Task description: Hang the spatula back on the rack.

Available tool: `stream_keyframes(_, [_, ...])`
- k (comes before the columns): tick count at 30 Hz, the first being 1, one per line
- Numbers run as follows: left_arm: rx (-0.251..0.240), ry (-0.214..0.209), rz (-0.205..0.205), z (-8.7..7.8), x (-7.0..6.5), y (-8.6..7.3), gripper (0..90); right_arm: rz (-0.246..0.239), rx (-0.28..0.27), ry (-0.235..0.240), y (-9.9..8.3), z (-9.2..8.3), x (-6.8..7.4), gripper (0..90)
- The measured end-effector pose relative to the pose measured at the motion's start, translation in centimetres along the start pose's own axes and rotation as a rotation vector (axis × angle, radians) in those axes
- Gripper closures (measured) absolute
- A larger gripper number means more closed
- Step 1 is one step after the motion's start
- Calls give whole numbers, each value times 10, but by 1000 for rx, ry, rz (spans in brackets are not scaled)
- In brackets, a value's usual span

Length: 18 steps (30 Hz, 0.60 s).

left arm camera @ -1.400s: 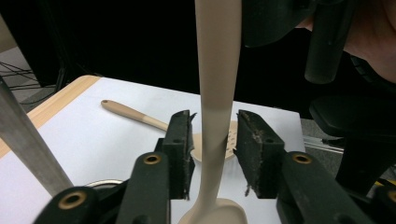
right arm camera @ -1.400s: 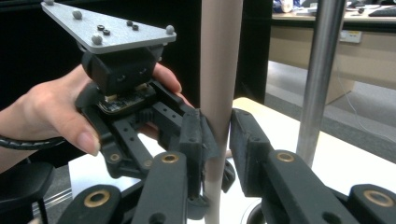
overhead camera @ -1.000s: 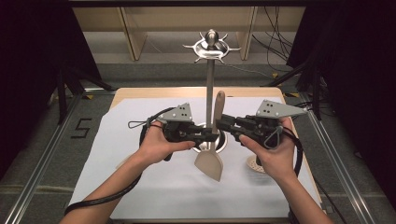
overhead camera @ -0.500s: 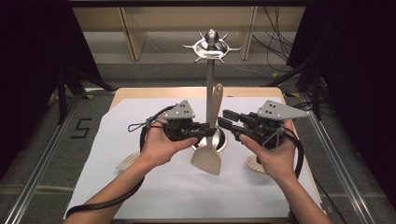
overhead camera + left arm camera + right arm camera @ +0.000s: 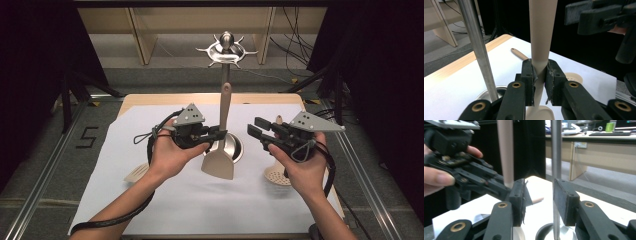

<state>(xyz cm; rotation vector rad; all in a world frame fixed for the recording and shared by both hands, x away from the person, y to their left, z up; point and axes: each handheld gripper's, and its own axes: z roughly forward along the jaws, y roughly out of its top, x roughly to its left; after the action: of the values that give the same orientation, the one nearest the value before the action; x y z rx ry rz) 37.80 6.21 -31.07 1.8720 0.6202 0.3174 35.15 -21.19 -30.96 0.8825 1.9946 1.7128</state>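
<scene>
While the left claw (image 5: 216, 136) is pinching the spatula (image 5: 220, 159) by its slim handle, holding it upright just beside the stand's pole (image 5: 477, 50), the right claw (image 5: 256, 131) is standing spread and empty off to the side, its jaws having just been opening with nothing between them. The spatula is hanging blade-down above the stand's round base (image 5: 234, 146), its handle tip reaching up toward the ring of hooks (image 5: 226, 50) at the top (whether the tip is already caught on a hook I cannot tell). Judging from this, the step in hand is hanging the spatula on the stand, with the hold passed to the left claw. The next move is calling for lifting the handle end to a free hook and settling it there, while keeping the blade from swinging against the pole. Two more utensils are lying on the surface (image 5: 190, 200): a slotted spoon (image 5: 278, 175) near the right hand and another (image 5: 137, 173) by the left wrist.
</scene>
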Motion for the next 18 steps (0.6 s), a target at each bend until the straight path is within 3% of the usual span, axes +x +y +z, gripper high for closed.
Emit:
stream_keyframes(3, [-10,5,-4,0,-1,1,777,-12,0,-23,-5,-2,-4,627])
stream_keyframes(8, [-11,18,1,-2,0,3,777,24,23,-50,-14,-6,-8,627])
stream_keyframes(18, [-4,36,8,-8,7,3,777,23,36,-67,-18,-9,-13,633])
